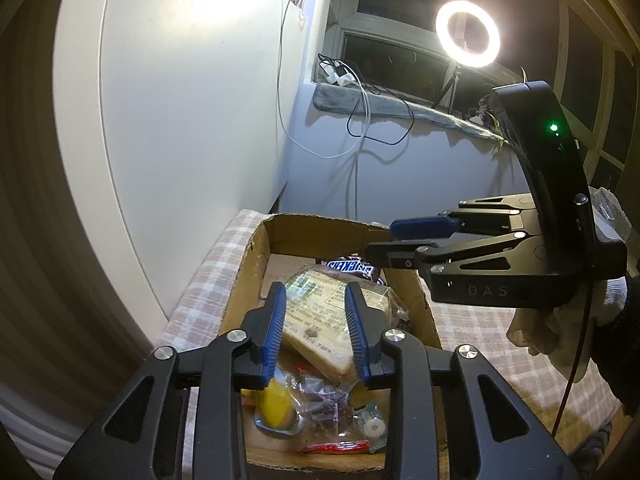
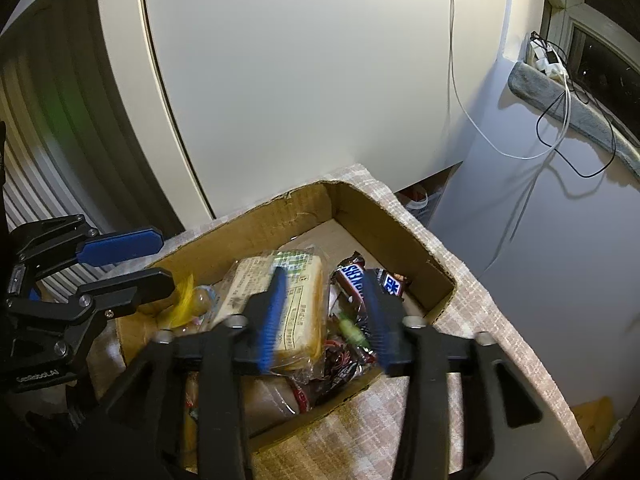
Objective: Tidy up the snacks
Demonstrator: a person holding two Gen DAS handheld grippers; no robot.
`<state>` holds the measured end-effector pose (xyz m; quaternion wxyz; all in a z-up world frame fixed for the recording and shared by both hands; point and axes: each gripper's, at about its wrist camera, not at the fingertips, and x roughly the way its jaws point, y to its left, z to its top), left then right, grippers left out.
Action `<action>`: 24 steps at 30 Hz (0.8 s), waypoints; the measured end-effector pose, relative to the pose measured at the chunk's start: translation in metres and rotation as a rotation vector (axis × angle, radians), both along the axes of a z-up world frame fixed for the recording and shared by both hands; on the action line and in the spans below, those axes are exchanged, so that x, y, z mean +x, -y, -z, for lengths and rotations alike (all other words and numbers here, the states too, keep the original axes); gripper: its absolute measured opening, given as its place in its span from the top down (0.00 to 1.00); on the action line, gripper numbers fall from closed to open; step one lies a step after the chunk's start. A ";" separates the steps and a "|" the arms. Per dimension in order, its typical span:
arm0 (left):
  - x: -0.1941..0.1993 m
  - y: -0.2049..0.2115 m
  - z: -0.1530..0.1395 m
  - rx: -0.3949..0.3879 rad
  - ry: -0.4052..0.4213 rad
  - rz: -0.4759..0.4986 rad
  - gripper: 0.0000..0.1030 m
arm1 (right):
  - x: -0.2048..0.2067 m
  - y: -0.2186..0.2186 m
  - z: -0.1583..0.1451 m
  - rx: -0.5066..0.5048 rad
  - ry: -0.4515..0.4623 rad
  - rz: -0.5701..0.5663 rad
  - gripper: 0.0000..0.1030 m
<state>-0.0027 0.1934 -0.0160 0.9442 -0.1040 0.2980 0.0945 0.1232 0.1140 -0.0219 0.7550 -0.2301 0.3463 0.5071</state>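
A cardboard box (image 1: pixel 312 232) (image 2: pixel 248 232) holds the snacks. Among them are a wrapped bread packet (image 1: pixel 316 320) (image 2: pixel 302 304), a Snickers bar (image 1: pixel 352 268) (image 2: pixel 352 276), a yellow sweet (image 1: pixel 276 404) (image 2: pixel 184 292) and several small wrapped candies. My left gripper (image 1: pixel 315 288) (image 2: pixel 166 258) hangs open over the box's near end, its blue pads either side of the bread packet without pressing it. My right gripper (image 2: pixel 326 276) (image 1: pixel 380 240) is open above the Snickers and the box's right side, blurred, with nothing between its fingers.
The box sits on a checked cloth (image 1: pixel 208 280) beside a tall white cabinet (image 1: pixel 180 120). Behind are a padded windowsill (image 1: pixel 400 104) with chargers and hanging cables, and a lit ring light (image 1: pixel 468 34). A gloved hand (image 1: pixel 536 332) holds the right gripper.
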 end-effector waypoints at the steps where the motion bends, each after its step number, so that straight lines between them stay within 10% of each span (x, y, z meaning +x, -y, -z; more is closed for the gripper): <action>1: 0.000 0.000 0.000 0.000 0.001 -0.001 0.57 | 0.000 0.000 -0.001 0.005 0.000 0.000 0.40; 7: -0.001 0.000 0.000 0.000 0.001 -0.002 0.48 | -0.002 0.000 -0.006 0.020 0.042 0.019 0.13; 24: -0.004 0.002 -0.001 0.012 -0.007 -0.030 0.30 | -0.002 0.007 -0.008 0.043 0.045 0.049 0.05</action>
